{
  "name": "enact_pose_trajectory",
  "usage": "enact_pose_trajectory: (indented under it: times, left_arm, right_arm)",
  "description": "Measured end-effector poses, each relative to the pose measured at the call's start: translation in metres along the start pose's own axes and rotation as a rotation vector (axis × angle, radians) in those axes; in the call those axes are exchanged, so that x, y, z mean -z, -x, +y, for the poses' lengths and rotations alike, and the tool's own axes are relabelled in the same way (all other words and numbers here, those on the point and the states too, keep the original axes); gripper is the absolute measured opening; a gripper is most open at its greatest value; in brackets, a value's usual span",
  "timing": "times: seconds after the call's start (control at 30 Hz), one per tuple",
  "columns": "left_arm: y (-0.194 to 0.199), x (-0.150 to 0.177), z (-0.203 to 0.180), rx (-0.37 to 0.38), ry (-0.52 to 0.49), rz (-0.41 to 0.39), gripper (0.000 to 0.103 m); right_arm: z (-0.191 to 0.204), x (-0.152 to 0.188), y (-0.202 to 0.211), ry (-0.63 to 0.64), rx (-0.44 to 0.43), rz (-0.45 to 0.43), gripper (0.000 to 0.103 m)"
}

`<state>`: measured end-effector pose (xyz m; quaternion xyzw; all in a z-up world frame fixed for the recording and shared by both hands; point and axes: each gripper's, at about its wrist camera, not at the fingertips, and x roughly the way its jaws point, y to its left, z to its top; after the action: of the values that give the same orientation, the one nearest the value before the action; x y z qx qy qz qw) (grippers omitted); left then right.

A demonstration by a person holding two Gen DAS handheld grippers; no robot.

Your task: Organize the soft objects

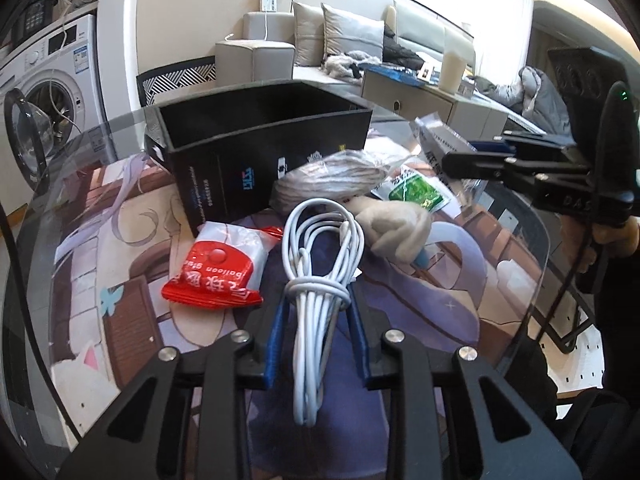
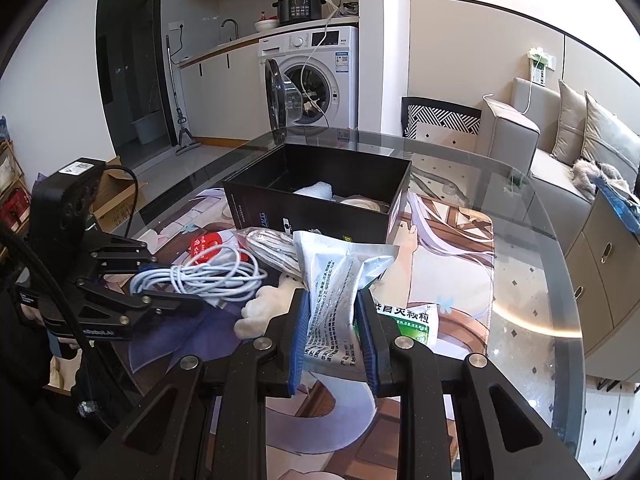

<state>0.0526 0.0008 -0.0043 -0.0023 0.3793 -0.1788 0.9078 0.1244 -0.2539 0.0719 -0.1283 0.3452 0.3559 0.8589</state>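
White cable (image 1: pixel 320 256) hemmed: red packet (image 1: pixel 218 268) beside, black box (image 1: pixel 256 136) behind.

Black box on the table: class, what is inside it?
In the right wrist view the black box holds a white crumpled item and a pale rounded one. Its near wall hides the rest of the floor. The left wrist view shows nothing inside.

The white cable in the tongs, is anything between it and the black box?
Yes. A grey yarn bundle lies between the cable and the box. The box's near wall also faces the cable, so it would have to go up and over.
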Motion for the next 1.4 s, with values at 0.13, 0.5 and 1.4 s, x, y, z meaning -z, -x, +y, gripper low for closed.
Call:
enact_pose_trajectory:
  times: [0.13,0.5,1.4]
  left_arm:
    - [0.013,0.000,0.002,-0.005,0.018,-0.032,0.027]
    - [0.035,-0.011,0.011,-0.033,0.084,-0.111,0.027]
    - [0.044,-0.060,0.037,-0.130,0.190,-0.215,0.027]
  right_arm:
    - [0.001,0.000,0.001,0.002,0.001,-0.006,0.024]
    - [0.004,-0.003,0.008,-0.002,-0.005,-0.040,0.024]
    - [-0.008,-0.047,0.006,-0.032,0.017,-0.091,0.024]
